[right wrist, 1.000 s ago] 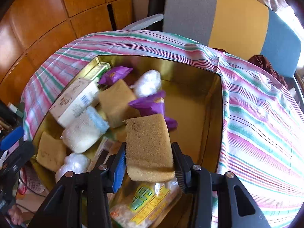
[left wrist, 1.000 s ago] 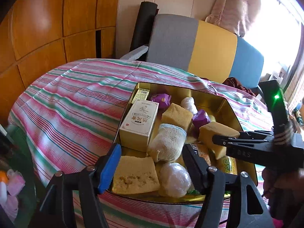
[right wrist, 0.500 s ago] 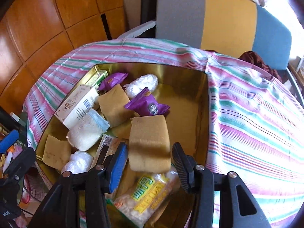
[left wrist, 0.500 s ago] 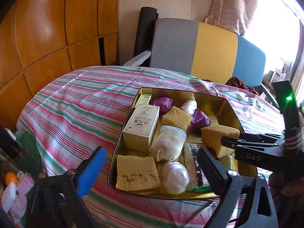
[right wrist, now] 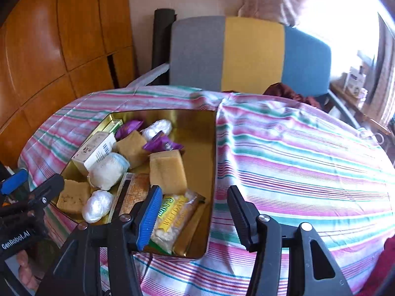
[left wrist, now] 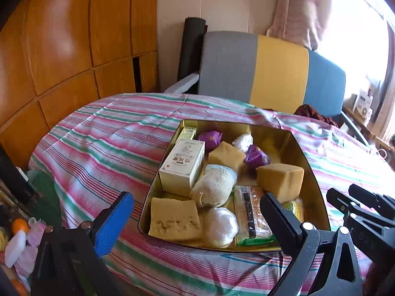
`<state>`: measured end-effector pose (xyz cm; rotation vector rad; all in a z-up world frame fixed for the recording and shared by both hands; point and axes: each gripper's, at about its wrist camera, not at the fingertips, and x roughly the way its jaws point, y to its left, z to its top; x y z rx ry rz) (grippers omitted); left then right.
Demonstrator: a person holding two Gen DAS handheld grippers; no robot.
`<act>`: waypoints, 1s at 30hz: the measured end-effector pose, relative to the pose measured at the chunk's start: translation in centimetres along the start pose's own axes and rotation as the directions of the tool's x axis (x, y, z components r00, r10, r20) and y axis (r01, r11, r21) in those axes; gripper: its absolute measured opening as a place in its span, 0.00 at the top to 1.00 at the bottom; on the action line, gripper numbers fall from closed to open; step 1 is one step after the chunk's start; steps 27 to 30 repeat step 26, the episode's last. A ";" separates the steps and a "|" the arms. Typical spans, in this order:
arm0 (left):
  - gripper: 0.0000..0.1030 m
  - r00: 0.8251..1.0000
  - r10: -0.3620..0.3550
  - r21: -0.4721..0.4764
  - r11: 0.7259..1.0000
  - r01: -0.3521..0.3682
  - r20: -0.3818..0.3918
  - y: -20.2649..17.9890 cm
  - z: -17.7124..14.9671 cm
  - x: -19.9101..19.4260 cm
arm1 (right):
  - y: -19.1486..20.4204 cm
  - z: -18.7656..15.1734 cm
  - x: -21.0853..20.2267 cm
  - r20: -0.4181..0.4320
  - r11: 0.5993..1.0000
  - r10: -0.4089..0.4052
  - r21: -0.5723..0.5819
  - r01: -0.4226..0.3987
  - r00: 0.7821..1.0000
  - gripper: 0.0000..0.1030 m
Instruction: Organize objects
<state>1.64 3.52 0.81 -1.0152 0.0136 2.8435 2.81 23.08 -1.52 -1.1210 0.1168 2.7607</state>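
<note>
A gold tin box [left wrist: 313,172] [right wrist: 212,148] sits on the striped tablecloth, holding several items: yellow sponge blocks, a white carton [left wrist: 182,165], a white roll [left wrist: 214,185], purple wrappers and snack packs. The sponge [left wrist: 280,178] [right wrist: 166,174] I let go lies in the box on a snack pack [right wrist: 172,213]. My left gripper [left wrist: 195,219] is open and empty, in front of the box's near edge. My right gripper [right wrist: 193,213] is open and empty, back from the box's near right corner.
The striped tablecloth [right wrist: 296,162] covers the table to the right of the box. A grey, yellow and blue sofa [right wrist: 246,54] stands behind the table. Wooden panels [left wrist: 61,49] line the left wall. Small bottles [left wrist: 17,241] lie low at the left.
My right gripper opened, dropped the sponge into the box and pulled back. My left gripper opened wider and drew back from the box.
</note>
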 end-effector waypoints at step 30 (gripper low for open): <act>0.00 1.000 -0.014 -0.009 1.000 0.014 0.015 0.3 0.1 -0.4 | 1.6 0.2 0.6 -0.008 0.999 0.017 -0.027 -0.017 1.000 0.46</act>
